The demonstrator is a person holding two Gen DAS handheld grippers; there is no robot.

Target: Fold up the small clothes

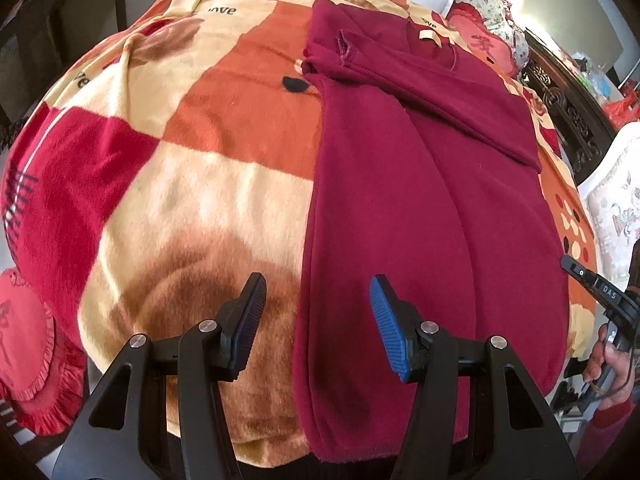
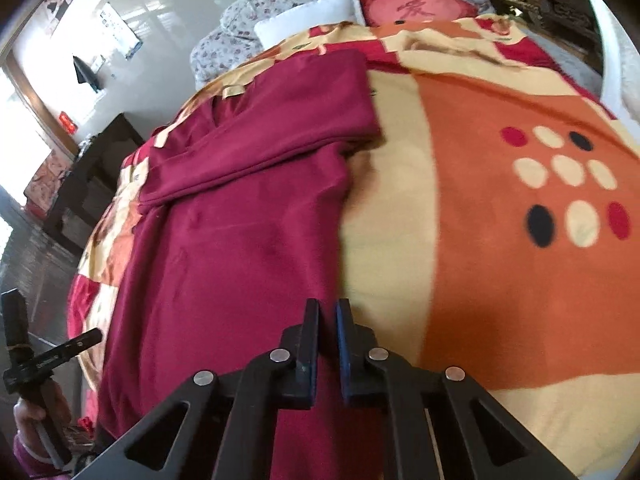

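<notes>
A dark red long-sleeved top [image 1: 420, 184] lies flat on a patterned blanket [image 1: 208, 168], its sides folded inward and one sleeve folded across the chest. My left gripper [image 1: 318, 300] is open and empty, hovering over the top's left edge near the hem. In the right wrist view the top [image 2: 240, 216] fills the left half. My right gripper [image 2: 328, 320] has its fingers nearly together with a thin gap, above the top's right edge near the hem; nothing shows between them.
The blanket [image 2: 500, 240] covers a bed. A red heart cushion [image 2: 412, 6], a white pillow [image 2: 312, 20] and floral bedding [image 2: 256, 12] lie at the head. Another red cushion [image 1: 28, 344] sits at the left edge. Dark furniture [image 2: 96, 176] stands beside the bed.
</notes>
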